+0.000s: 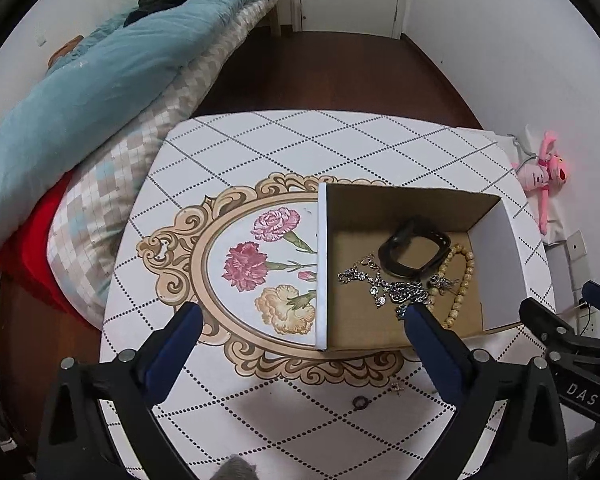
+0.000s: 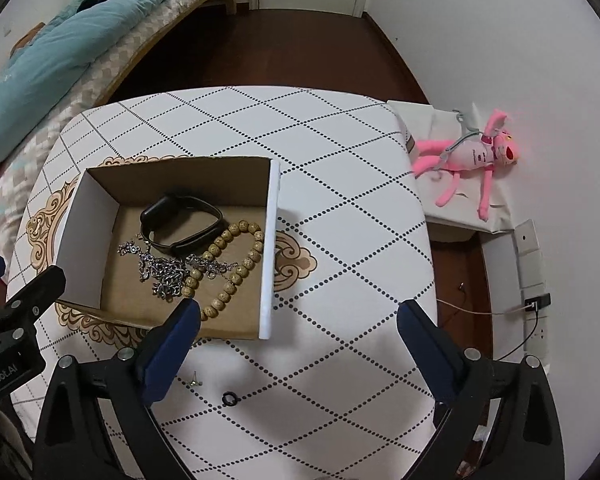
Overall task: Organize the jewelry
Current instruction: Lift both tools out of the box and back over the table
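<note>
Now both grippers empty, fingers wide open.
Box holds jewelry; ring & earring wait near bench's front edge.

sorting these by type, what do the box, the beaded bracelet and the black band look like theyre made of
Box: corrugated cardboard, matte brown inside, white outside; the cut edges look like paperboard.
Beaded bracelet: round tan beads with dark speckles, dull finish, probably wood or seed; could be resin.
Black band: smooth, flexible loop with a soft sheen, likely silicone or rubber.
</note>
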Demonstrator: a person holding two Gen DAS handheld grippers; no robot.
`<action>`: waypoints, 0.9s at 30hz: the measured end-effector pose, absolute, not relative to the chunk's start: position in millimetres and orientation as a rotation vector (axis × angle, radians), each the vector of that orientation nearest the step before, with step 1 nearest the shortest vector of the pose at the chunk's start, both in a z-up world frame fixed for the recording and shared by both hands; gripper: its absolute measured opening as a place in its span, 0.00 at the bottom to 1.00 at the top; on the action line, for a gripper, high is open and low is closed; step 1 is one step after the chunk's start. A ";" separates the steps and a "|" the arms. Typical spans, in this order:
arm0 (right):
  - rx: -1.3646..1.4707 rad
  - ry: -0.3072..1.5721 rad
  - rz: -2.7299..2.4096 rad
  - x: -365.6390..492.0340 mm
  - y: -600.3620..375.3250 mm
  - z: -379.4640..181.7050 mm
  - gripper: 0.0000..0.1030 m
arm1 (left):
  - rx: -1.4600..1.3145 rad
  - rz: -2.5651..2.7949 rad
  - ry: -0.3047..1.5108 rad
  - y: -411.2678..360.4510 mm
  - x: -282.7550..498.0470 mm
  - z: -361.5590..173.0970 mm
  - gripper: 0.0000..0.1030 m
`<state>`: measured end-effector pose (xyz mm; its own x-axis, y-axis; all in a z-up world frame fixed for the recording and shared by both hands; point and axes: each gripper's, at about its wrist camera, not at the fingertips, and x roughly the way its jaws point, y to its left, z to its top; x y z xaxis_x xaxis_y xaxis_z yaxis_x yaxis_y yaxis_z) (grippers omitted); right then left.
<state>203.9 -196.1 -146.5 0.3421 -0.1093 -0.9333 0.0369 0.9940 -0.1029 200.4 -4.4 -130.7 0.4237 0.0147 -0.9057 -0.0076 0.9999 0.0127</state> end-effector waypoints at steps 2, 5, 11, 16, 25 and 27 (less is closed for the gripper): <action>-0.055 1.205 -0.096 200.2 -196.7 -141.6 0.97 | -0.003 0.017 1.122 -3.8 195.5 -125.0 1.00; -0.039 1.166 -0.095 192.6 -199.6 -128.2 0.97 | -0.001 0.029 1.101 -4.4 185.8 -115.8 1.00; -0.031 1.090 -0.090 166.6 -198.1 -100.4 0.97 | 0.022 0.041 1.038 -8.7 160.4 -91.4 1.00; -0.033 1.021 -0.102 141.0 -197.3 -75.8 0.97 | 0.023 0.028 0.983 -10.2 137.3 -66.8 1.00; -0.017 0.908 -0.103 101.2 -198.3 -23.9 0.97 | -0.009 0.012 0.898 -11.4 107.4 -22.2 1.00; -0.015 0.888 -0.101 94.6 -198.0 -13.6 0.97 | -0.012 0.012 0.887 -10.2 103.8 -15.1 1.00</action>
